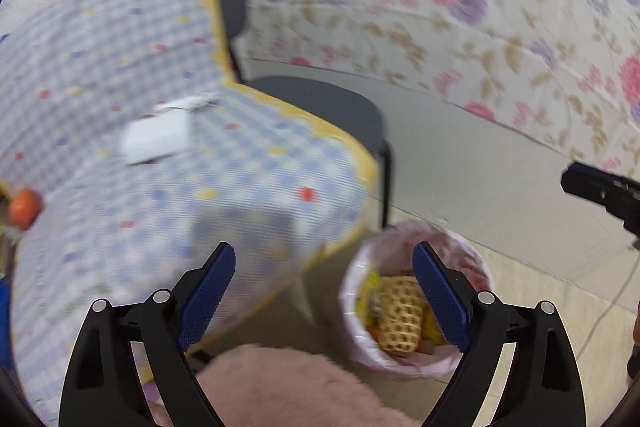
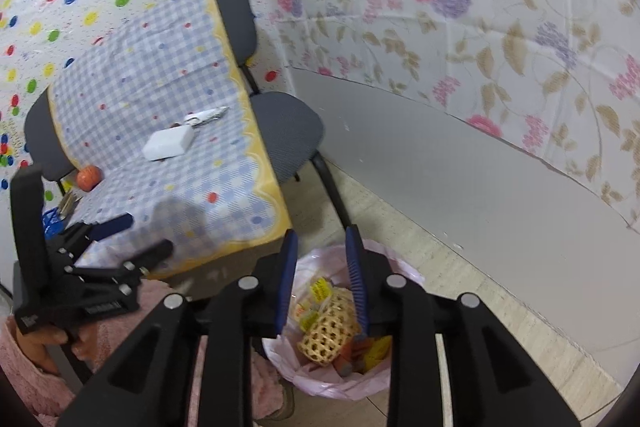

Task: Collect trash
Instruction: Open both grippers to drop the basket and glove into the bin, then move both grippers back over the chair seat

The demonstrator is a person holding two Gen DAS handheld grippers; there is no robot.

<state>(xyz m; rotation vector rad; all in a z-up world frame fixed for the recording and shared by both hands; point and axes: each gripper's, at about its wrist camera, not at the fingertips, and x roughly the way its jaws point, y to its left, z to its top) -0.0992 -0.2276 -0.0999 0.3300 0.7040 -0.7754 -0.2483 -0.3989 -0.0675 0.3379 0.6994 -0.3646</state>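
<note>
Over the waste bin [image 2: 340,375] my right gripper [image 2: 322,259] hangs, pointing down into it. Its blue pads [image 2: 286,283] stand a narrow gap apart, nothing pinched between them; the jaws are partly released and empty. Below them, inside the pink-lined bin: a tan foam net sleeve [image 2: 326,331], yellow wrappers [image 2: 320,291], something orange near the bottom that I cannot identify.

My left gripper [image 1: 324,255] is spread wide, holding nothing. One pad sits over the tablecloth corner in view, the other over the bin mouth.

Left wrist view is motion-blurred. It catches the right gripper only as a black tip at the far right edge [image 1: 600,191], and shows pink fluffy fabric [image 1: 288,383] at the bottom.

Right wrist view is sharp. It shows the left gripper [image 2: 132,235] from the side, jaws splayed, held by a hand [image 2: 52,343] in a pink fuzzy sleeve [image 2: 28,379].

Table [image 2: 160,131]: blue-check cloth with yellow border. On it a white box [image 2: 168,145], a white pen-like item [image 2: 208,115] just beyond it, an orange round thing [image 2: 89,177] near the far edge.

Grey chair [image 2: 288,135] tucked at the table's side; a second grey chair back [image 2: 40,139] at the far end. Pale tiled floor [image 2: 460,287], grey skirting, floral and dotted sheeting on the walls.
</note>
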